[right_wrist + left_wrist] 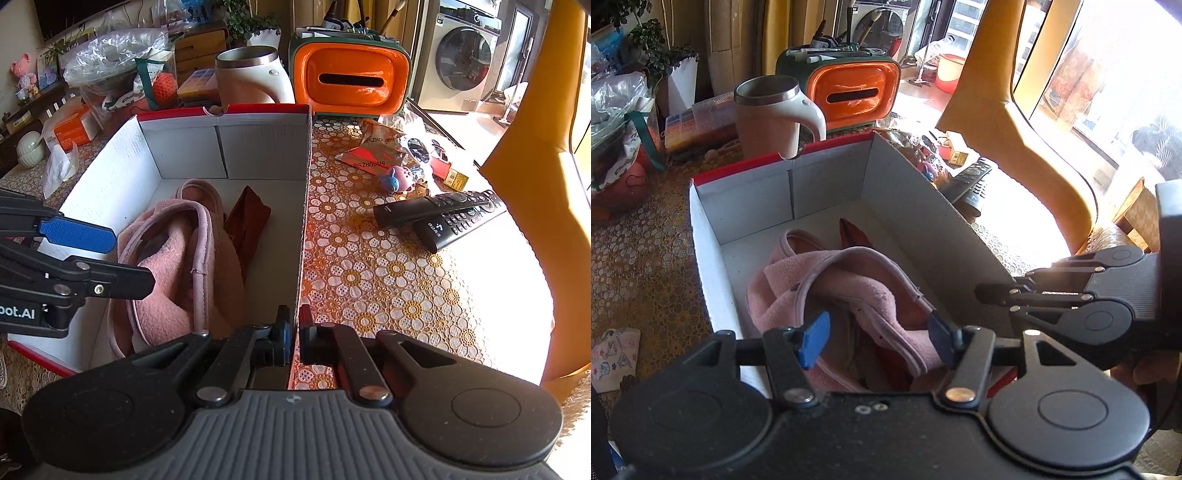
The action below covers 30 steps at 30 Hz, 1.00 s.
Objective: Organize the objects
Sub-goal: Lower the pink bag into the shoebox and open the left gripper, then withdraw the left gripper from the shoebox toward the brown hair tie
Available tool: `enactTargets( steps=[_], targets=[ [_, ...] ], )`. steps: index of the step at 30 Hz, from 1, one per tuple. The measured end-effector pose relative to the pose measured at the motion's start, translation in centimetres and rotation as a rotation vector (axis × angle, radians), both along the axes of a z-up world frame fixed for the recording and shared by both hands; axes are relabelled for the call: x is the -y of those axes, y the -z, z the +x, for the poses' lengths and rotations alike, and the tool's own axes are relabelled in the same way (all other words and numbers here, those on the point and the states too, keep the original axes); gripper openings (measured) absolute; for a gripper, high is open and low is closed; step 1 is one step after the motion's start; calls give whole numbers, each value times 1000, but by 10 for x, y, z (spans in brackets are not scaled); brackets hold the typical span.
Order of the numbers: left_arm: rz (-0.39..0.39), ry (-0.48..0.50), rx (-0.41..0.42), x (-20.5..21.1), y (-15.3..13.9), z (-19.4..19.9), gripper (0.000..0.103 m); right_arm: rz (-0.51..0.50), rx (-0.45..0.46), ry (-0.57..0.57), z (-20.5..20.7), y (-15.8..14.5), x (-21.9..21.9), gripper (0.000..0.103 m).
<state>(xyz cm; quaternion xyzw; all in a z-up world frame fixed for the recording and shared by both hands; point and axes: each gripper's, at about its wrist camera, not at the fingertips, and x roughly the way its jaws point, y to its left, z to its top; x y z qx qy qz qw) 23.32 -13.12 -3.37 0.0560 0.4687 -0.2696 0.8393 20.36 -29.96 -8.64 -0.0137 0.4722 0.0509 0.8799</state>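
The right gripper (294, 332) is clamped on the near end of the cardboard box's (303, 192) right wall. The left gripper (877, 338) hangs with jaws parted and empty over the pink fleece garment (846, 291), which lies inside the box. Beyond the box stand a mug (251, 79) and an orange tissue holder (351, 79).

"ZHOUSHI" is read twice on the crumpled snack wrapper (373, 147); "oot.AI" is printed on the left gripper (110, 258).
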Motion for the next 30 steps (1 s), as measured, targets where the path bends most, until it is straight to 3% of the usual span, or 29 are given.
enactTargets(
  steps=[5, 9, 15, 22, 30],
  targets=[
    [-32, -15, 37, -21, -23, -15, 66, -2, -2, 1, 0, 0, 0, 3],
    [-41, -23, 77, -42, -42, -29, 80, -1, -4, 4, 0, 0, 0, 3],
    [-36, -84, 113, -82, -56, -43, 93, -8, -7, 2, 0, 1, -1, 3],
    [-7, -187, 122, -132, -55, -46, 101, -20, -12, -9, -2, 4, -3, 3],
    [2, -294, 93, -176, -35, -41, 102, -16, -15, -6, -1, 4, -3, 3]
  ],
)
